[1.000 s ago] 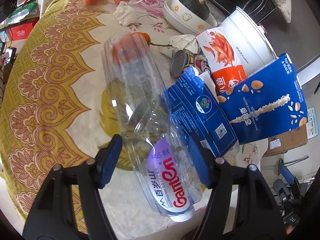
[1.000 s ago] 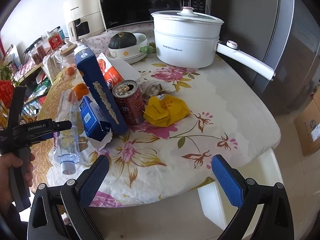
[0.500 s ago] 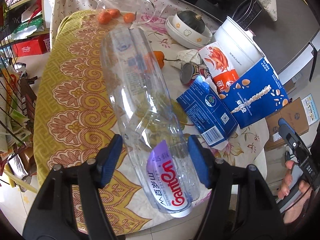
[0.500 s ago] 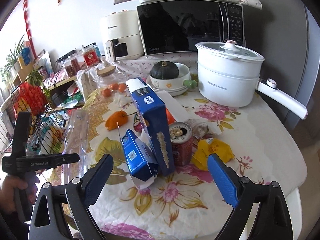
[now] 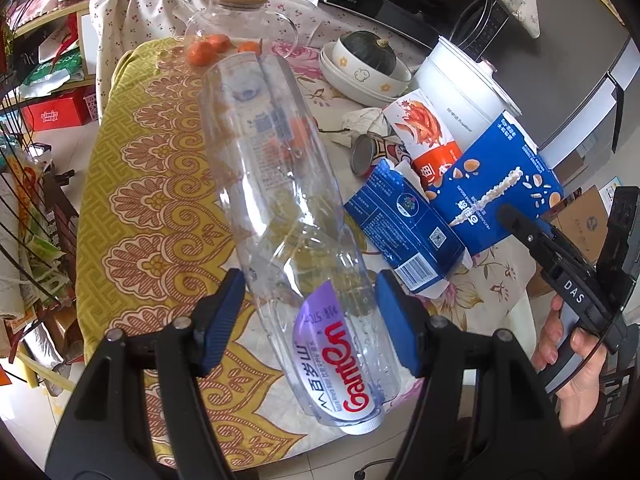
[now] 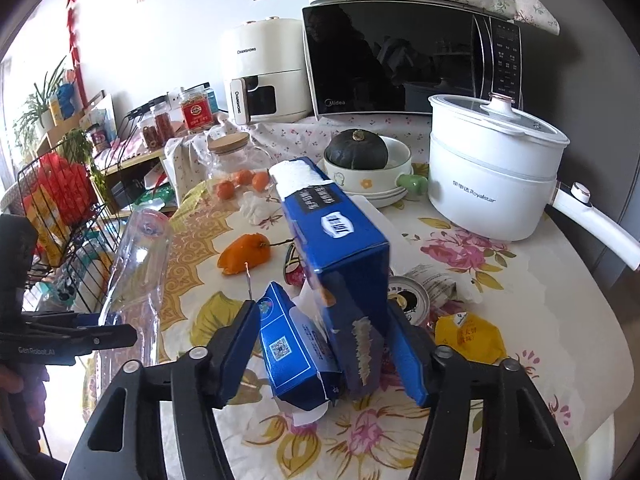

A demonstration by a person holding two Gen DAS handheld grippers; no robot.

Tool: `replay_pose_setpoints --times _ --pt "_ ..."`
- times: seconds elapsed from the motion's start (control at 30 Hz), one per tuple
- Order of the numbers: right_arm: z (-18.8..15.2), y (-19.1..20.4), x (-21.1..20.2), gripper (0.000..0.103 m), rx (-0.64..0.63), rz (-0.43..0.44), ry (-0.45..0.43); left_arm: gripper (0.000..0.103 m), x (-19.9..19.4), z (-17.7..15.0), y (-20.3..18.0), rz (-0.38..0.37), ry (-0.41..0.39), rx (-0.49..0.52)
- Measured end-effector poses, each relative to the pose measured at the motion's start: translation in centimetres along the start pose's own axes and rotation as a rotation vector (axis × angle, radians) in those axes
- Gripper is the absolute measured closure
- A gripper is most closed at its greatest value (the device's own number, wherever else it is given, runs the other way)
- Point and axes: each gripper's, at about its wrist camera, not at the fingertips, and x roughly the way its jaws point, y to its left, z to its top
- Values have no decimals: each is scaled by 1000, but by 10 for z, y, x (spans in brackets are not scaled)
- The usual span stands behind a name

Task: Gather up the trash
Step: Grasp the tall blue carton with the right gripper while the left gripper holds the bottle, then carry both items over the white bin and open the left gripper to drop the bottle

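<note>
My left gripper [image 5: 310, 312] is shut on a clear empty plastic water bottle [image 5: 288, 208] and holds it lifted above the table, cap end toward the camera; the bottle also shows in the right wrist view [image 6: 136, 280]. My right gripper [image 6: 324, 344] is open, its fingers on either side of two blue cartons: a tall blue milk carton [image 6: 344, 248] and a smaller torn blue carton [image 6: 296, 344]. Both cartons show in the left wrist view, tall [image 5: 504, 192] and small [image 5: 404, 224]. A red can [image 6: 404, 300], a yellow wrapper [image 6: 468, 336] and crumpled tissue [image 6: 256, 208] lie on the table.
A white electric pot [image 6: 492, 184], stacked bowls with a dark squash [image 6: 360, 152], a glass jar [image 6: 236, 160], small oranges [image 6: 244, 180] and an orange pepper [image 6: 244, 256] stand on the flowered tablecloth [image 6: 540, 320]. A microwave [image 6: 408, 60] is behind. A wire rack [image 6: 68, 216] stands left.
My left gripper has lifted the bottle off the table and pulled back. My right gripper has moved in over the table and now straddles the two blue cartons.
</note>
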Motion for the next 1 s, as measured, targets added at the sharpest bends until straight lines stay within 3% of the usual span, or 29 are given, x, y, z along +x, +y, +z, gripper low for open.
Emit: replay_pose_setpoints --times 0.07,0.23,0.67,1.0 --pt "-1 -1 0 70 -7 5 -2 35 0 0 -1 2 -2 6" --pt "-2 -3 -9 79 -3 1 -30 35 -1 -1 -6 1 -9 10" --pt "0 -18 -67 79 40 -6 -100 35 -12 -2 -20 -15 -52 29" --pt "-5 -42 -125 79 100 -16 -152 35 -20 -2 -50 -79 -85 67"
